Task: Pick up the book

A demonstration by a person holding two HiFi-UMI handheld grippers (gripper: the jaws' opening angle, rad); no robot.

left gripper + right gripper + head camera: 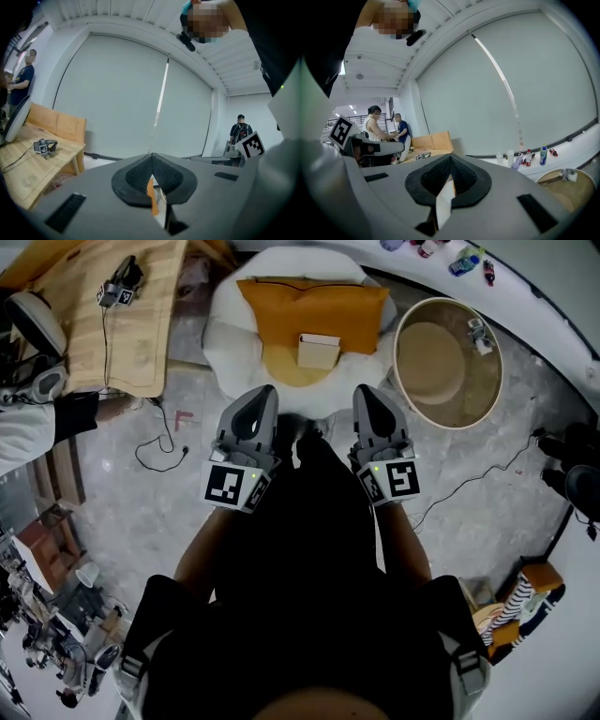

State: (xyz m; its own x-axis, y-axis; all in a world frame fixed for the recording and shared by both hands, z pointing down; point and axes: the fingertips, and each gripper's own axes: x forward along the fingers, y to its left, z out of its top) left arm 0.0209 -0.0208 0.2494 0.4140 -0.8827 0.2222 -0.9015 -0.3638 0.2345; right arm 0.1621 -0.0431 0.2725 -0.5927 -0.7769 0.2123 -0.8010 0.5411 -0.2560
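A small cream book [319, 351] lies on an orange cushion [312, 310] on a white round seat [234, 338], straight ahead in the head view. Both grippers are held side by side short of the seat and point toward it. My left gripper [260, 397] has its jaws together and holds nothing. My right gripper [368, 395] is likewise shut and empty. In the left gripper view the pads of the left gripper [151, 157] meet at the tip, with a sliver of orange below. In the right gripper view the right gripper [451, 157] is shut too.
A round tan tub [448, 362] stands right of the seat. A wooden table [141, 334] at the left carries another gripper [120, 285] with a cable. A loose cable [159, 454] lies on the floor. Bottles [464, 261] line the far ledge. People stand in the background.
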